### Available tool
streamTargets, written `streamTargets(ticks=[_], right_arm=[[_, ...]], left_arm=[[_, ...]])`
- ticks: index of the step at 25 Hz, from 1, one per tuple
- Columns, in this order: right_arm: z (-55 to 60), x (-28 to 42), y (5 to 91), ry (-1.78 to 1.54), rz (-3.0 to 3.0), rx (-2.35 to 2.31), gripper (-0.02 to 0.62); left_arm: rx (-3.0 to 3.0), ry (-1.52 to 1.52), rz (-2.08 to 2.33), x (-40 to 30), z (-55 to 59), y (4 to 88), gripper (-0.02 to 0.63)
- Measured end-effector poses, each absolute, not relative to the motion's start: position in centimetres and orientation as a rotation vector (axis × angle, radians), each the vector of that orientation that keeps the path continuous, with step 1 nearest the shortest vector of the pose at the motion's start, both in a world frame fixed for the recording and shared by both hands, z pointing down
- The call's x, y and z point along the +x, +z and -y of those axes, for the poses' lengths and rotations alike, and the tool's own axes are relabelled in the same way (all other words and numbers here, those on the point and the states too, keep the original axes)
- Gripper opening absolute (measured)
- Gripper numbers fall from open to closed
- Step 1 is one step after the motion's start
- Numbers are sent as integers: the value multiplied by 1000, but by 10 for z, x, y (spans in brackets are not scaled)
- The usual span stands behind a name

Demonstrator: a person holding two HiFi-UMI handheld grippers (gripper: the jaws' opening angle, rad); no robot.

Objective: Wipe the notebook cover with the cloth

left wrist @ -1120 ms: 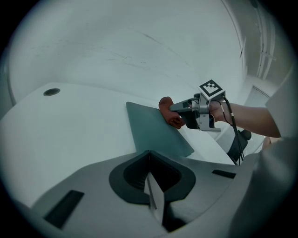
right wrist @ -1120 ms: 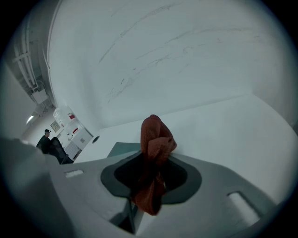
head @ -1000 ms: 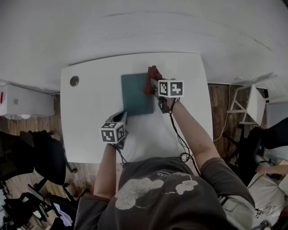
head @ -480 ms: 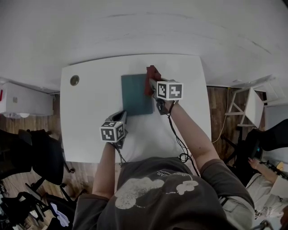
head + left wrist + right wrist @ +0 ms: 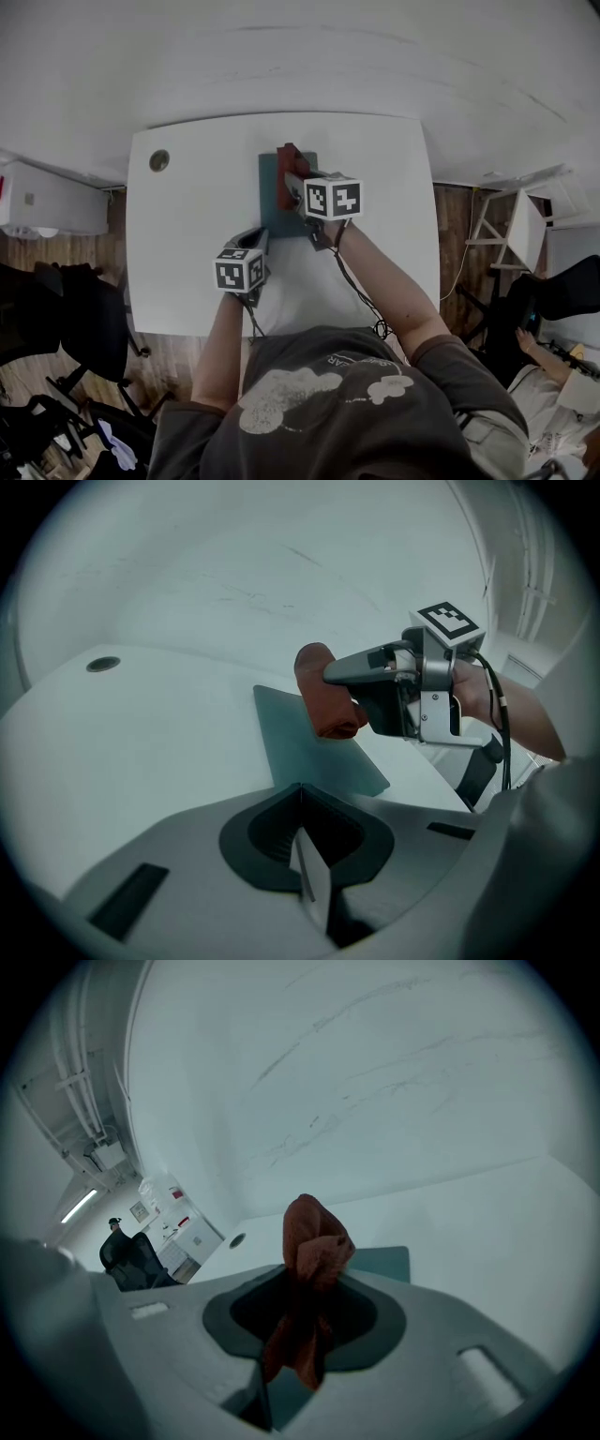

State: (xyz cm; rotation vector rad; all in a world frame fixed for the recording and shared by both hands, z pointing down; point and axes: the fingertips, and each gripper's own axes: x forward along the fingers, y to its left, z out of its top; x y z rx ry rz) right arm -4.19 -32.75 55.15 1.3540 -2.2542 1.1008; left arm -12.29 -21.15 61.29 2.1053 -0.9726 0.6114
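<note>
My right gripper (image 5: pixel 296 180), forearm stretched up-frame, clamps the cloth (image 5: pixel 284 161), seemingly on the notebook (image 5: pixel 273 214) | left gripper (image 5: pixel 251 240) closed, empty, just below-left.

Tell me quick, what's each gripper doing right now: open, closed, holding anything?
Left gripper: closed, holding nothing.
Right gripper: closed on the reddish-brown cloth.

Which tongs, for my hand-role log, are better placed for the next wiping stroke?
Right. The right tongs are shut on the cloth and hold it over the notebook. The left tongs are shut on nothing, short of the notebook's near edge.
</note>
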Motion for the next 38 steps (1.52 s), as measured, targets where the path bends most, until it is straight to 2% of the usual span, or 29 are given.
streamTargets(ticks=[8, 17, 38], right_arm=[[317, -83, 566, 1115, 2250, 1276, 110], [314, -92, 582, 1178, 2225, 1268, 110], [302, -33, 591, 1153, 2181, 1331, 110]], left_arm=[[2105, 607, 968, -125, 213, 613, 6], [2105, 605, 964, -125, 213, 613, 6], [2107, 608, 966, -126, 212, 614, 6]])
